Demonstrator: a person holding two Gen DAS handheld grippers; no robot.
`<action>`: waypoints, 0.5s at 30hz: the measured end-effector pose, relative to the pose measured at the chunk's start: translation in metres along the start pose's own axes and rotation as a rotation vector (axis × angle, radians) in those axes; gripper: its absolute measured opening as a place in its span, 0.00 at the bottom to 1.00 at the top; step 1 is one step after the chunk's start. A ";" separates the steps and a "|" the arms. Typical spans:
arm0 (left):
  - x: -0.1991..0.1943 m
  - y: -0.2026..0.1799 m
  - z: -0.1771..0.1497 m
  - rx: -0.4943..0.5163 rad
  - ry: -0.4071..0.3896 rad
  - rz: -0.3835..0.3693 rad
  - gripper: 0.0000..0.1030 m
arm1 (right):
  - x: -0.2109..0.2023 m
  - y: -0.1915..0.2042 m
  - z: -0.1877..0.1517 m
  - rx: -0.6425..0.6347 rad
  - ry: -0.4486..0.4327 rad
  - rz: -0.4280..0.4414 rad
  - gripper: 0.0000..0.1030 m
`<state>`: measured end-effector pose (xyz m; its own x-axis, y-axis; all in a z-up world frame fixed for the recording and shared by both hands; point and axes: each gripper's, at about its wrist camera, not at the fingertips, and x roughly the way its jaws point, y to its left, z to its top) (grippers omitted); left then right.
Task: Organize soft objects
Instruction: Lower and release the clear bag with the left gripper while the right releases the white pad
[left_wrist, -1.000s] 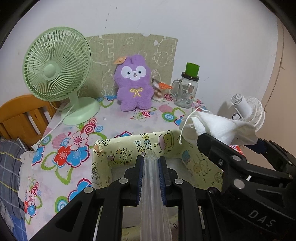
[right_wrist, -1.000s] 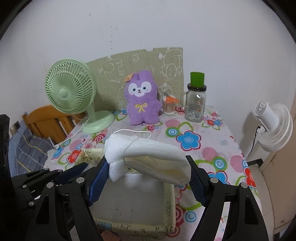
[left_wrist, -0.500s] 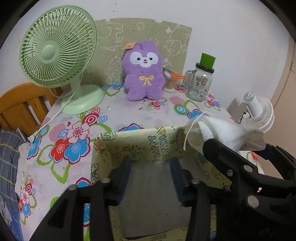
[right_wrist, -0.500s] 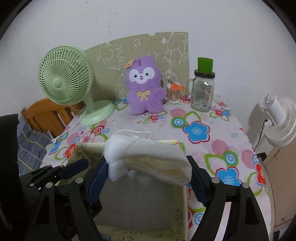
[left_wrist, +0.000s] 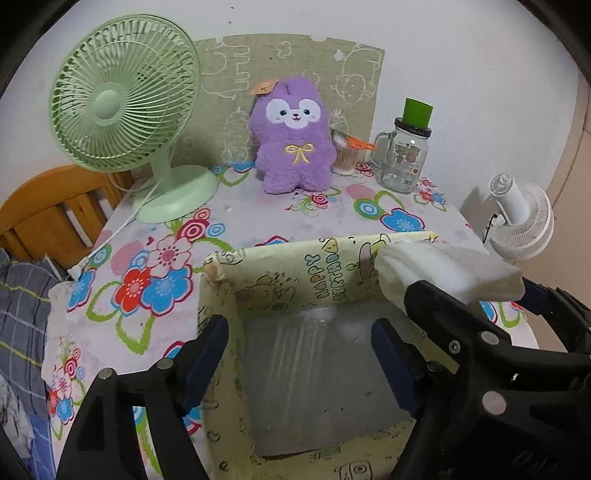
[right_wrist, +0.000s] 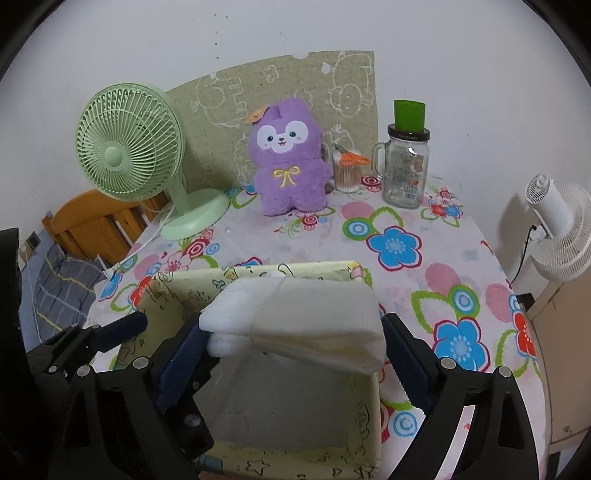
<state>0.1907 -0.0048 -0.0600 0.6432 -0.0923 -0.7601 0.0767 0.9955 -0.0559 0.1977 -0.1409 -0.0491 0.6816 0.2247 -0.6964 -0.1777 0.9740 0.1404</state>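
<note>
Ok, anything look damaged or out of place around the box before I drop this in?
One thing: the yellow cartoon-print fabric box has a frayed, torn-looking back-left corner, and its rim sags unevenly. The folded white cloth bundle in the right gripper overhangs the box's right rim. Nothing looks spilled.

**A room in a home**

A table (right_wrist: 461, 280) wears a flowery cloth; a purple plush toy (right_wrist: 288, 158) sits by a green fan (right_wrist: 129, 151) and a glass jar (right_wrist: 404, 170); a wooden chair (left_wrist: 48, 218) and a checked blanket (left_wrist: 22, 314) wait close by.
</note>
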 end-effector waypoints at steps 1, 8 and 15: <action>-0.003 0.000 -0.002 -0.001 -0.006 0.009 0.83 | -0.001 0.000 -0.001 0.000 0.002 0.004 0.92; -0.015 -0.001 -0.008 0.004 -0.019 0.007 0.84 | -0.015 0.002 -0.008 -0.002 -0.010 0.014 0.92; -0.031 -0.003 -0.018 0.003 -0.032 0.006 0.86 | -0.031 0.004 -0.016 -0.006 -0.026 0.007 0.92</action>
<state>0.1571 -0.0044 -0.0480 0.6678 -0.0869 -0.7392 0.0751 0.9960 -0.0492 0.1643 -0.1449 -0.0384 0.6988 0.2325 -0.6765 -0.1867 0.9722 0.1412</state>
